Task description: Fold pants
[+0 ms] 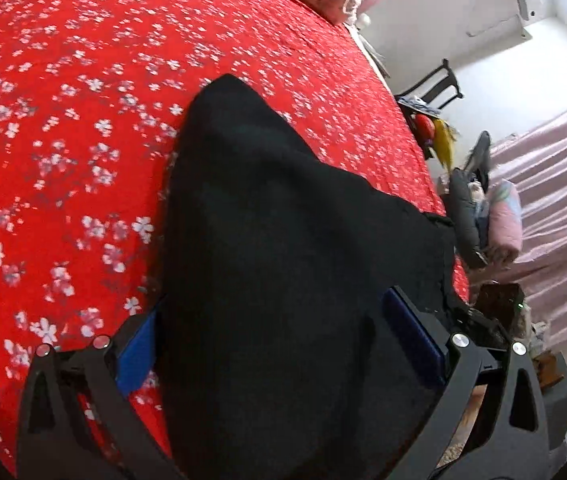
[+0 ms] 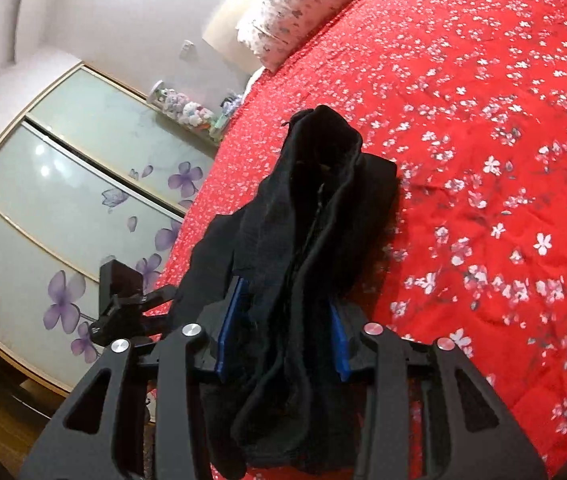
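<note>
The black pants (image 1: 279,264) lie folded on a bed with a red flowered sheet (image 1: 63,120). My left gripper (image 1: 279,340) has its blue-padded fingers on either side of a broad stretch of the cloth, which fills the gap between them and drapes over the near end. In the right wrist view the pants (image 2: 315,216) are bunched in long folds. My right gripper (image 2: 283,328) is shut on that bunch, with cloth hanging down between the fingers. The left gripper (image 2: 123,304) shows at the left of that view, by the pants' edge.
A white patterned pillow (image 2: 299,12) lies at the head of the bed (image 2: 483,160). A wardrobe with flowered sliding doors (image 2: 63,200) stands beyond one bed edge. On the other side are a dark chair (image 1: 439,84), bags and clutter (image 1: 479,216) and a pink curtain (image 1: 555,184).
</note>
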Demonstrator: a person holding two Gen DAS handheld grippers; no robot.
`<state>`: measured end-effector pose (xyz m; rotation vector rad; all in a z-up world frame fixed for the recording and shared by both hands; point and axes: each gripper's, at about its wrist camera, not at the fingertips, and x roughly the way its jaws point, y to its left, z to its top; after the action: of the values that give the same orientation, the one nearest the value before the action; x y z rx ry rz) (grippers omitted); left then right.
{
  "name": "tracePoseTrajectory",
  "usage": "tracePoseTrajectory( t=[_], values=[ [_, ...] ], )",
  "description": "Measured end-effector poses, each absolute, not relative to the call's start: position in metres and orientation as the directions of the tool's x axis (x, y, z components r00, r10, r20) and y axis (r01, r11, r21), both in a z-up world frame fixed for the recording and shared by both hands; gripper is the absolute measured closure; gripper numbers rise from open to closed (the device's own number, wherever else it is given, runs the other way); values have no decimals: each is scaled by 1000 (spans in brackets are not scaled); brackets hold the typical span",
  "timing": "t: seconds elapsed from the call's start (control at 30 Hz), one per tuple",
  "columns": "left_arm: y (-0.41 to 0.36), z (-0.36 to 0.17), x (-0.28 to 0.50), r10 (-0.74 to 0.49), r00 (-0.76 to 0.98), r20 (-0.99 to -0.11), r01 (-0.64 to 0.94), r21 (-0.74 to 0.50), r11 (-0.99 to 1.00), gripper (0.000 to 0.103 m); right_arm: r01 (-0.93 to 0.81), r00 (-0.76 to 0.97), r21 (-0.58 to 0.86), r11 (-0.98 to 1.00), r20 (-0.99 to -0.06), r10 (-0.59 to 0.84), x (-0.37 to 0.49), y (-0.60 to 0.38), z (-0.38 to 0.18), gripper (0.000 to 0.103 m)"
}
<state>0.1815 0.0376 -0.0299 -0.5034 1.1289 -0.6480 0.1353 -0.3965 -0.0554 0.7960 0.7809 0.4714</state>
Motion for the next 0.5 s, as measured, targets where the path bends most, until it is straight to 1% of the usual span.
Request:
tracePoseTrajectory(
  t=[0.03,0.07,0.1,0.17,0.27,0.3,0.33,0.37,0.4,0.47,0.5],
  values=[
    [38,-30,181,-701,282,-655,219,-667,712,5,-74,629,766,639,-461,626,136,-395,-57,57],
    [40,-31,179,-704,280,-652,221,-670,709,11,-65,627,755,653,-478,615,137,-392,-58,56],
    [40,-32,178,-705,278,-653,222,-670,708,13,-63,626,750,659,-484,611,137,-390,-58,53],
    [45,-31,176,-697,287,-657,219,-664,715,26,-60,621,738,672,-499,604,140,-385,-58,50],
    [53,-33,172,-695,298,-654,213,-664,717,37,-52,616,730,682,-514,597,144,-380,-57,49],
    [55,-34,171,-696,304,-651,210,-666,715,39,-51,616,738,673,-507,603,144,-381,-57,50],
    [56,-34,168,-692,311,-651,210,-663,718,44,-51,620,743,668,-501,604,144,-382,-57,54],
    [57,-34,167,-688,319,-652,211,-659,722,49,-55,622,747,662,-493,608,143,-382,-57,56],
    [59,-33,165,-687,326,-650,210,-659,723,52,-65,629,755,653,-477,614,141,-382,-56,60],
    [62,-30,162,-688,346,-638,213,-661,720,64,-79,639,768,636,-450,623,140,-383,-54,63],
    [62,-28,161,-690,356,-630,220,-661,717,67,-86,644,773,628,-438,627,140,-384,-53,64]
  ],
)
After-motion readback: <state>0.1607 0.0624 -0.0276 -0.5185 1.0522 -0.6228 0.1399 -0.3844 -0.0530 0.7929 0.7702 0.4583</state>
